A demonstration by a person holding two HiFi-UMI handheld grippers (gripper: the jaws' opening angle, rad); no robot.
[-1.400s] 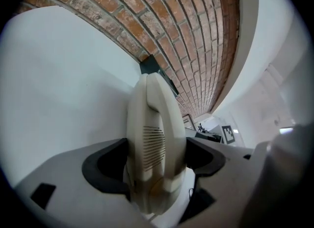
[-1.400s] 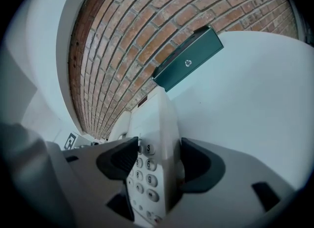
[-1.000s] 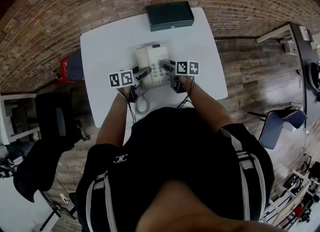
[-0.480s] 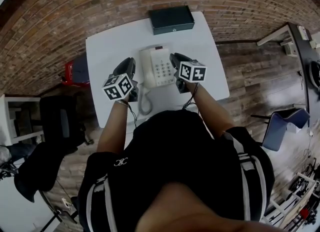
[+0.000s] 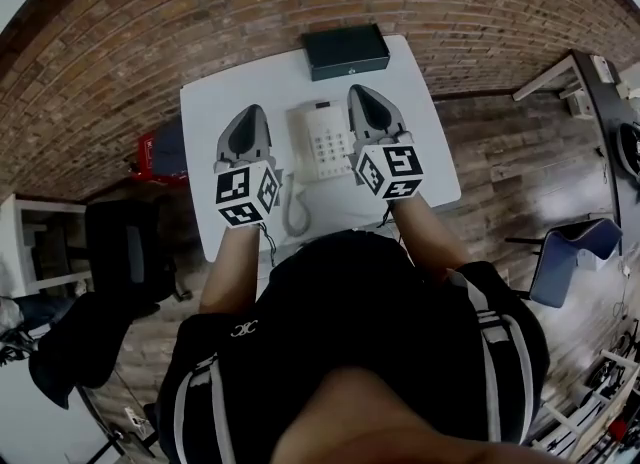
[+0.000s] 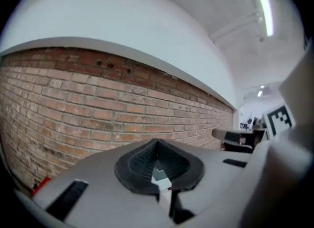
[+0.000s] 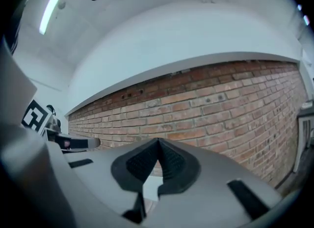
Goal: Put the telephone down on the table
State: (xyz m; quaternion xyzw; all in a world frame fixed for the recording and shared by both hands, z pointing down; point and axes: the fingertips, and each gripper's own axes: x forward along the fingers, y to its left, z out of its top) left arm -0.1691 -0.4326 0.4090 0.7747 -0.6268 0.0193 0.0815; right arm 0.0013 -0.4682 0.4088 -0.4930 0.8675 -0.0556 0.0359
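White table (image 5: 215, 102) against a brick wall (image 5: 150, 22), seen from the head view. Telephone (image 5: 322, 140) sits flat on the tabletop near its middle, keypad up, with its coiled cord (image 5: 294, 214) trailing off the near edge. A dark box (image 5: 346, 50) lies at the table's far edge, beyond the phone and apart from it. The left gripper (image 5: 251, 110) and right gripper (image 5: 362, 92) flank the phone, one on each side, and neither touches it. Each marker cube, left (image 5: 247, 194) and right (image 5: 390, 171), faces the head camera. In the left gripper view the left gripper's jaws have just been closing: the pads (image 6: 140, 160) meet at the tip with nothing between them and only brick beyond. The right gripper view shows the same, its pads (image 7: 171, 160) pressed together, empty, looking along the wall. A blue chair (image 5: 565, 252) stands on the wooden floor to the right, well apart from the table.
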